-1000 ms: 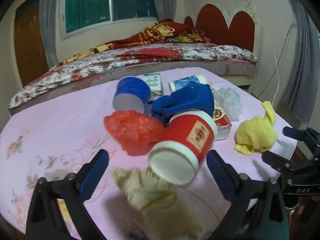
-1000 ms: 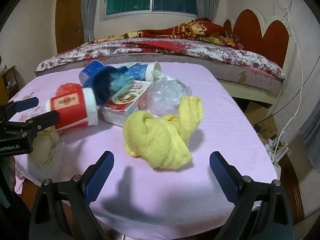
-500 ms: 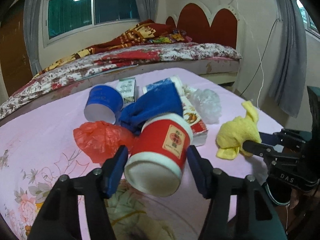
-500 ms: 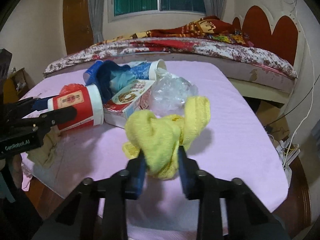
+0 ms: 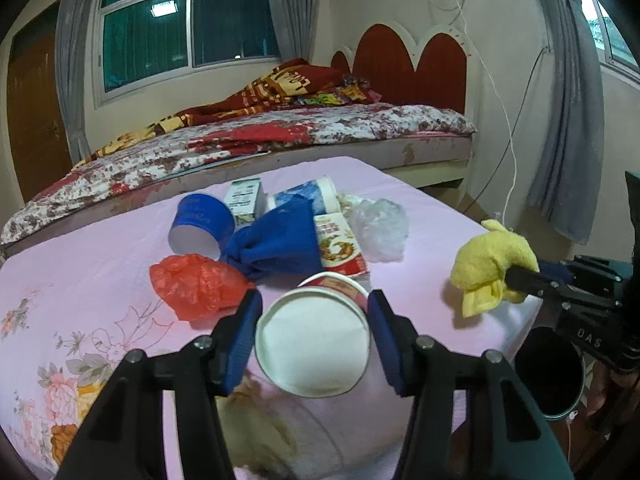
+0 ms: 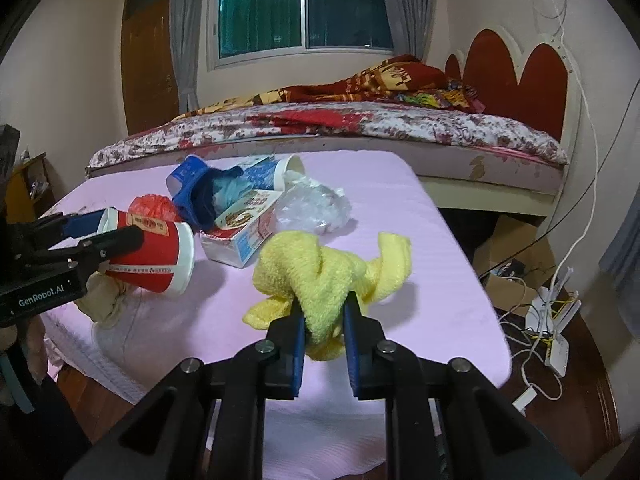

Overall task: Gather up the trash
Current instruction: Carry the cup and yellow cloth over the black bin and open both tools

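A red paper cup point(image 5: 312, 344) with a white rim lies on its side between the blue pads of my left gripper point(image 5: 314, 304). Its jaws are closing and the pads press on the cup's sides. The cup point(image 6: 156, 256) hangs tilted just above the pink table point(image 6: 420, 280) in the right wrist view. My right gripper point(image 6: 324, 308) has its jaws closing on a crumpled yellow cloth point(image 6: 320, 272), pinched between the pads and raised off the table. In the left wrist view the yellow cloth point(image 5: 488, 260) hangs at the right gripper point(image 5: 520, 274).
On the table lie a red plastic bag point(image 5: 192, 284), a blue cup point(image 5: 200, 224), a blue cloth point(image 5: 280, 244), a printed box point(image 5: 340, 248), a clear plastic bag point(image 5: 380, 232) and a beige cloth point(image 5: 256, 432). A dark round bin point(image 5: 548, 372) stands past the right edge. A bed lies behind.
Both grippers went from wide open to closed, the left on the red cup and the right on the yellow cloth. Cup and cloth have lifted off the table.
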